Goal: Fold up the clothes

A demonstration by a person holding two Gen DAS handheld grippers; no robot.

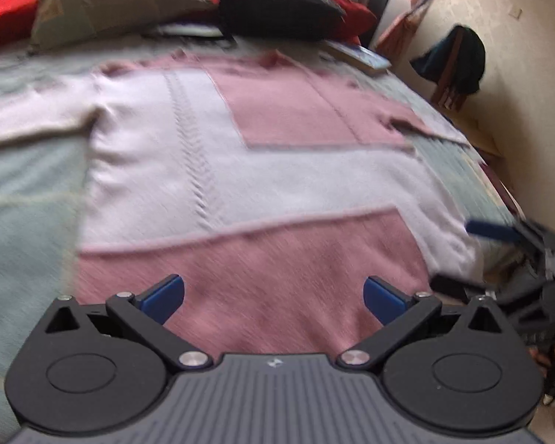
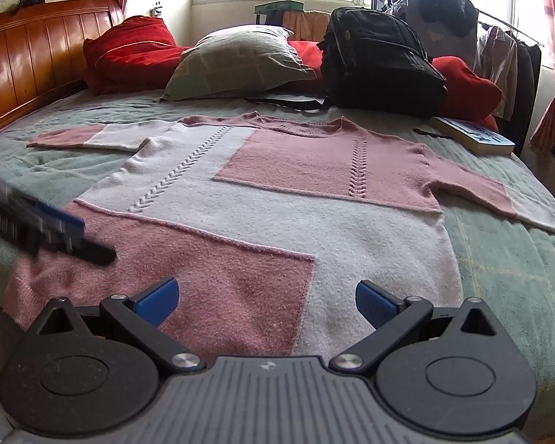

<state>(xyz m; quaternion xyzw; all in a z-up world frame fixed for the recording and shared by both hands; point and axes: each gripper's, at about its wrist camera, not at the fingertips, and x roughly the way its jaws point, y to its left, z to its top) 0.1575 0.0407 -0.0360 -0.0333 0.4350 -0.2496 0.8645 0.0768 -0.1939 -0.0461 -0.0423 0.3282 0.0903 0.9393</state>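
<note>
Right wrist view: pink and white sweater [image 2: 262, 199] spread flat on bed [image 2: 499, 259], sleeves out; right gripper [image 2: 266, 301] above its hem, jaws wide apart, empty; left gripper [image 2: 61, 236] at hem's left corner, blurred, cannot tell its state there; left wrist view: left gripper [image 1: 273, 301] jaws spread, empty; backpack [image 2: 381, 63], pillow [image 2: 236, 63], book [image 2: 473, 135] beyond sweater's collar

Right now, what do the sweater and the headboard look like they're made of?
Sweater: looks like soft knitted wool or acrylic, matte and fuzzy, with raised cable stitching. Headboard: looks like varnished wood, glossy, with window glare on its orange-brown panels.
</note>
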